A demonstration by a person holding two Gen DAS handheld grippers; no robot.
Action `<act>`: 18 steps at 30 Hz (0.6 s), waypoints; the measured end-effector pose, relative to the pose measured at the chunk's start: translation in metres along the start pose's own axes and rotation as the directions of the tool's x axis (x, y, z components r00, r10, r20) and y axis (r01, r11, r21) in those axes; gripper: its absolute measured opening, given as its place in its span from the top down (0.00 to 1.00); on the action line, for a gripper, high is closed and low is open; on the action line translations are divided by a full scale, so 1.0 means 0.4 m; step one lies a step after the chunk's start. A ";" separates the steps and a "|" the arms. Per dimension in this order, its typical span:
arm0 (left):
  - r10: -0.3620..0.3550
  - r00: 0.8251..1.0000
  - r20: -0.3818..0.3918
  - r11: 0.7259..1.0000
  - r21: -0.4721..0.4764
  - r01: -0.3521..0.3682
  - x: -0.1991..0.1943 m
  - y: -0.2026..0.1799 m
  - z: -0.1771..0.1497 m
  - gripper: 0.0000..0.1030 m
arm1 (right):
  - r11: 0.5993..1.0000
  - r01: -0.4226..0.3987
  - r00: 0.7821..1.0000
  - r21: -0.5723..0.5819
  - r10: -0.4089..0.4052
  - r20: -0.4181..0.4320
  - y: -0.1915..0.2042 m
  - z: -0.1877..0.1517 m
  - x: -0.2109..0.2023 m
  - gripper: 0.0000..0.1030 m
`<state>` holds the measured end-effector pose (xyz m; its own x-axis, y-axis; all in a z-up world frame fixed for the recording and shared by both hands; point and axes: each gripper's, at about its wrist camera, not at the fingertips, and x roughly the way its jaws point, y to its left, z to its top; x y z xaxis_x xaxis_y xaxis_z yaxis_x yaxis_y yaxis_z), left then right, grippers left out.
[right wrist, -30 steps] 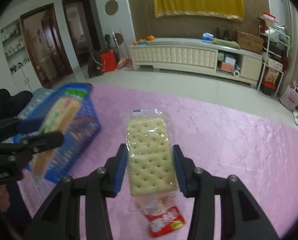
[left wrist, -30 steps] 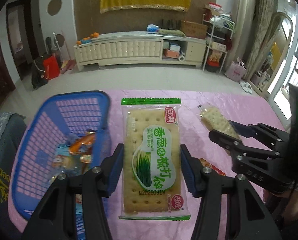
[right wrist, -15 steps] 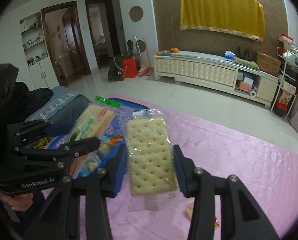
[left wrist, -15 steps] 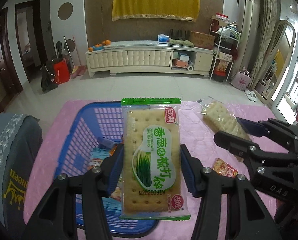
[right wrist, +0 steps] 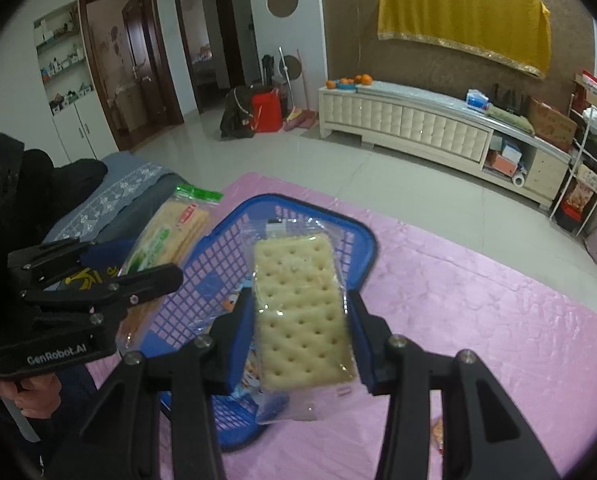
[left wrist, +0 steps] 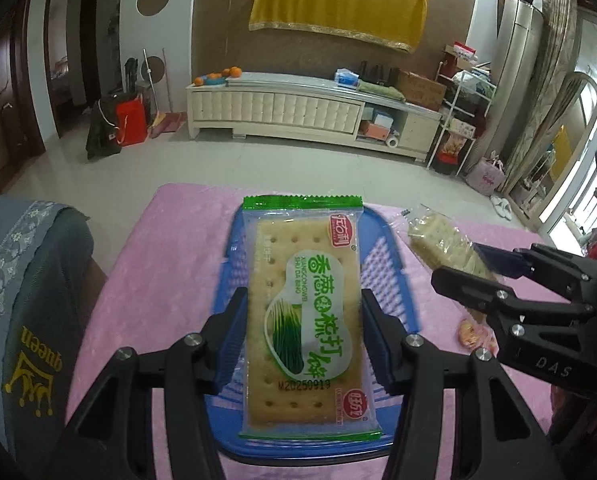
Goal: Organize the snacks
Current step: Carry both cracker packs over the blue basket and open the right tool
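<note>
The left gripper (left wrist: 302,334) has its two blue pads pressed on the long sides of a green cracker pack (left wrist: 306,312), so its jaws are about half way open and hold the pack tight. The pack's long way runs straight out ahead, the same way the jaws point, and most of it sticks out past the tips. The right gripper (right wrist: 303,324) does the same with a clear cracker pack (right wrist: 303,316): the pads squeeze its two long sides, the jaws are about half open, and the pack points forward and a bit up from the tips. The thing that counts for the coming move is the blue basket (left wrist: 398,280). In the left wrist view it lies right under and ahead of the left jaws, so the green pack hangs over the middle of it. In the right wrist view the basket (right wrist: 362,240) sits below and to the left of the right jaws, and the clear pack hangs over its near right part. Both packs look to be up in the air, not touching the basket. Some snacks already lie in the basket. I think the left hand is better placed to drop first, straight down. One small red snack (left wrist: 472,332) sits on the pink cloth (right wrist: 478,300), beside the basket.
</note>
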<state>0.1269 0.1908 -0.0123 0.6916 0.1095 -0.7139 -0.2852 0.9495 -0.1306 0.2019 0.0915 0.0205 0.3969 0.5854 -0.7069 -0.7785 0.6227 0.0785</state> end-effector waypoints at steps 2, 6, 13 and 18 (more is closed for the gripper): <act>-0.002 1.000 -0.007 1.000 0.006 0.002 0.006 0.018 -0.008 0.50 | 1.000 0.005 1.000 0.000 -0.005 -0.027 0.021 0.006 0.033 0.52; 0.002 1.000 0.002 1.000 0.011 -0.002 0.009 0.043 -0.012 0.50 | 1.000 0.019 0.997 0.015 -0.017 -0.081 0.040 0.011 0.085 0.52; -0.014 1.000 0.015 1.000 0.026 0.014 0.011 0.050 -0.015 0.50 | 0.995 0.097 0.985 -0.009 -0.097 -0.144 0.082 0.003 0.135 0.52; -0.017 1.000 0.015 1.000 0.025 0.016 0.005 0.048 -0.029 0.50 | 0.995 0.099 0.983 -0.021 -0.101 -0.155 0.090 -0.004 0.138 0.50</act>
<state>0.1152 0.2059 -0.0242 0.7061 0.0981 -0.7013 -0.2575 0.9581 -0.1252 0.1949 0.1455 -0.0165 0.3935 0.4315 -0.8118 -0.7454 0.6665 -0.0071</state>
